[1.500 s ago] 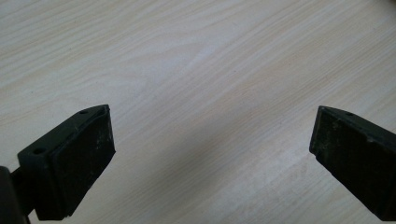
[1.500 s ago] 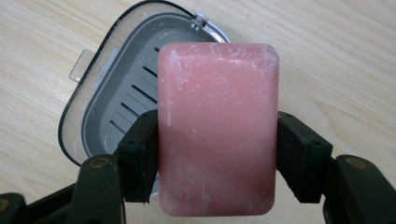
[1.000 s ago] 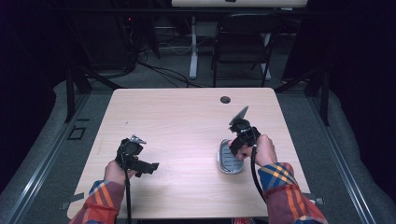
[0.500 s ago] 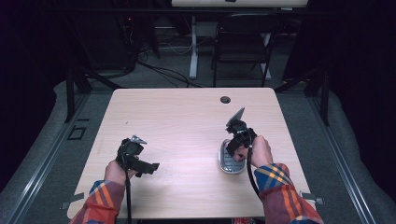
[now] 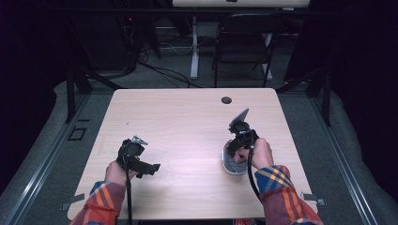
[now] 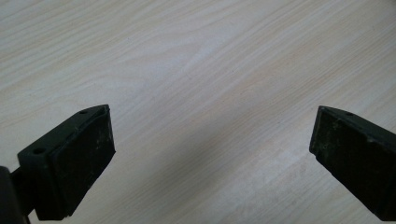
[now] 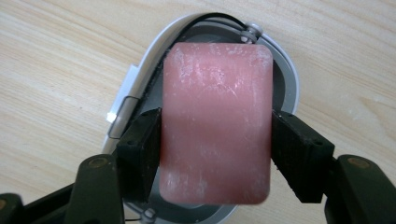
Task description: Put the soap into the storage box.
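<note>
Dark room behind, chair (image 5: pixel 244 44) and cables at the top of the high view; light wooden table (image 5: pixel 187 122) in the centre. Right gripper (image 7: pixel 215 140) is clenched on a pink bar of soap (image 7: pixel 215 121), one pad on each long side, directly over a white and grey oval soap dish (image 7: pixel 285 74); whether the soap touches the dish, can't tell. In the high view the dish (image 5: pixel 231 165) sits lower right of centre, right gripper (image 5: pixel 239 140) on top of it. Left gripper (image 5: pixel 136 157) is lower left, well apart from the dish, jaws spread wide with nothing between them, bare wood underneath. Small dark round grommet (image 5: pixel 226 100) near the table's far edge.
</note>
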{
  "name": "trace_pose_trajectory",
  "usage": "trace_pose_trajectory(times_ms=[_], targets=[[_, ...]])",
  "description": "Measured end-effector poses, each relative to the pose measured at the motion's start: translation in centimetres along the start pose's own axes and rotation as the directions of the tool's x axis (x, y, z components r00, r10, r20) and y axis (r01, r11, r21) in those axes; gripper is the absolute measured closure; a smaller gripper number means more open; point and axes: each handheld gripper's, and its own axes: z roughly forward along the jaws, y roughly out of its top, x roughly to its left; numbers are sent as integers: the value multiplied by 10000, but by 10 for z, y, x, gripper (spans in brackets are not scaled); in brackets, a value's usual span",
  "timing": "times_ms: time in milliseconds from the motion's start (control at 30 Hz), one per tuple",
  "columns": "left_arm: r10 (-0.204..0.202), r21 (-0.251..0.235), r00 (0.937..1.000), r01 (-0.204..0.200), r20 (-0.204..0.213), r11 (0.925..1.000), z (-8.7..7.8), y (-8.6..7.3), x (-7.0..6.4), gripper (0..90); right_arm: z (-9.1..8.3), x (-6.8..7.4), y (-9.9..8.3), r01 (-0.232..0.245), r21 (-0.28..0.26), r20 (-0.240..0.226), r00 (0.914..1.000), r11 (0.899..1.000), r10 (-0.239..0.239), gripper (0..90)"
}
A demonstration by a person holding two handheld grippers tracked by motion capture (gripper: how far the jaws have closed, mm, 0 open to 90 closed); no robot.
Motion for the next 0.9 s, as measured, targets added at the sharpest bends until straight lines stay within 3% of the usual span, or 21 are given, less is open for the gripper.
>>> trace_pose_trajectory(times_ms=[533, 567, 733, 900], targets=[[15, 26, 10000, -15, 33, 10000, 0, 0, 0, 0, -8, -6, -11, -224, -395, -884, 9959, 9990, 189, 372], [19, 33, 10000, -19, 29, 10000, 0, 0, 0, 0, -8, -6, -12, -422, -608, -853, 9957, 9973, 370, 372], [5, 30, 10000, -6, 33, 10000, 0, 0, 0, 0, -15, -11, -14, -413, -820, -802, 9962, 9958, 347, 372], [6, 37, 10000, -6, 66, 10000, 0, 0, 0, 0, -27, -23, -21, 13, -1316, -598, 9982, 9913, -92, 330]])
